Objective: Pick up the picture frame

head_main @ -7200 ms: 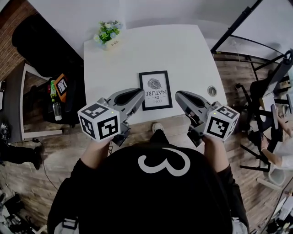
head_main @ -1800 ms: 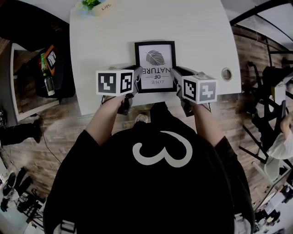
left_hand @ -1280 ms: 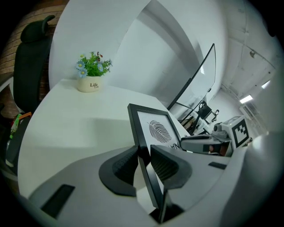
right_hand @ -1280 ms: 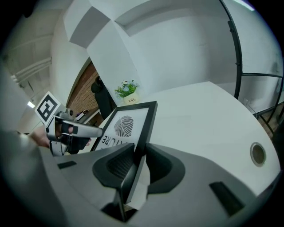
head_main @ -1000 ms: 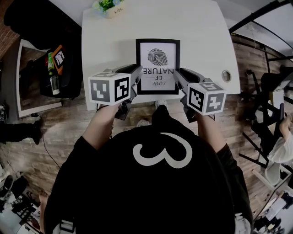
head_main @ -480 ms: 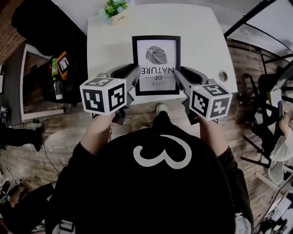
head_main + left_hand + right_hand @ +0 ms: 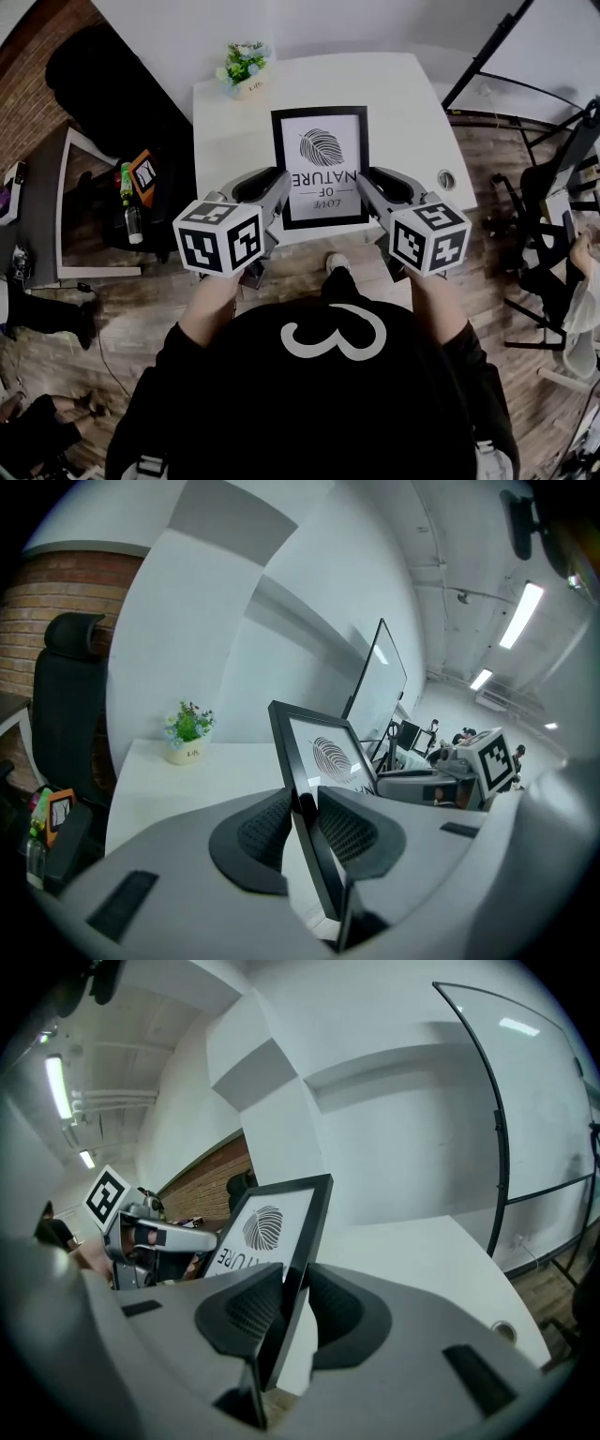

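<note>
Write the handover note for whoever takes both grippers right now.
Left gripper: shut on the left side edge of the picture frame.
Right gripper: shut on its right side edge.
Frame: held between both, print up, far end tilted up over the white table; it looks clear of the top.
Done: gripped on both sides, apparently lifted.
Left: hold it level and secure. The potted plant at the far left corner is well away.

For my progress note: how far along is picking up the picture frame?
Done: the left tool and right tool are each shut on a side edge of the picture frame. In hand: the lift; the frame's far end stands tilted above the white table. Left: clearing the near end, which I cannot confirm.
</note>
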`<state>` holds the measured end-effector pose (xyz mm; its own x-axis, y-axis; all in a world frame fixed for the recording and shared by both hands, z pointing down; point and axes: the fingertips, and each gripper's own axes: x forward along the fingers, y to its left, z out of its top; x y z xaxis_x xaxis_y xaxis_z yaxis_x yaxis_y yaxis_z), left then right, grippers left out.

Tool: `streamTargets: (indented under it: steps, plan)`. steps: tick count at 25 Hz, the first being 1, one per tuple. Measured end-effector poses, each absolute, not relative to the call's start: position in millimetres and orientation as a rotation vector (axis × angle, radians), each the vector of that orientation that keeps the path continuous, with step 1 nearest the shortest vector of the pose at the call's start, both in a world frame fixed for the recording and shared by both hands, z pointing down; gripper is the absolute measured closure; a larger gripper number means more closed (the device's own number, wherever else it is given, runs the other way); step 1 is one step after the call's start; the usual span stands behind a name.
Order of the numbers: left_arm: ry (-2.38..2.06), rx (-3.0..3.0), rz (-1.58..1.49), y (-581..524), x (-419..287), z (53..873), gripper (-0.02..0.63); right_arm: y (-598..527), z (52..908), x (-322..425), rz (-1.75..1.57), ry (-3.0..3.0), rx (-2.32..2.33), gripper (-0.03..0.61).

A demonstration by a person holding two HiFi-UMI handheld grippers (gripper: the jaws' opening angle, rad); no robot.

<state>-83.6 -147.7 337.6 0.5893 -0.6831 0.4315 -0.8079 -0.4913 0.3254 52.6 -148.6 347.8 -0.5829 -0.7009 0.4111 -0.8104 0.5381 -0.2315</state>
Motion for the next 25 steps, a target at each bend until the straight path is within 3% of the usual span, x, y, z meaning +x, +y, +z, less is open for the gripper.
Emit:
streamTargets:
  steps: [25]
  plan:
    - [-1.157, 2.511, 0.150, -96.9, -106.8, 253.8, 0.520, -97.6, 263.2, 33.0, 0.367, -2.626, 1.401, 0.482]
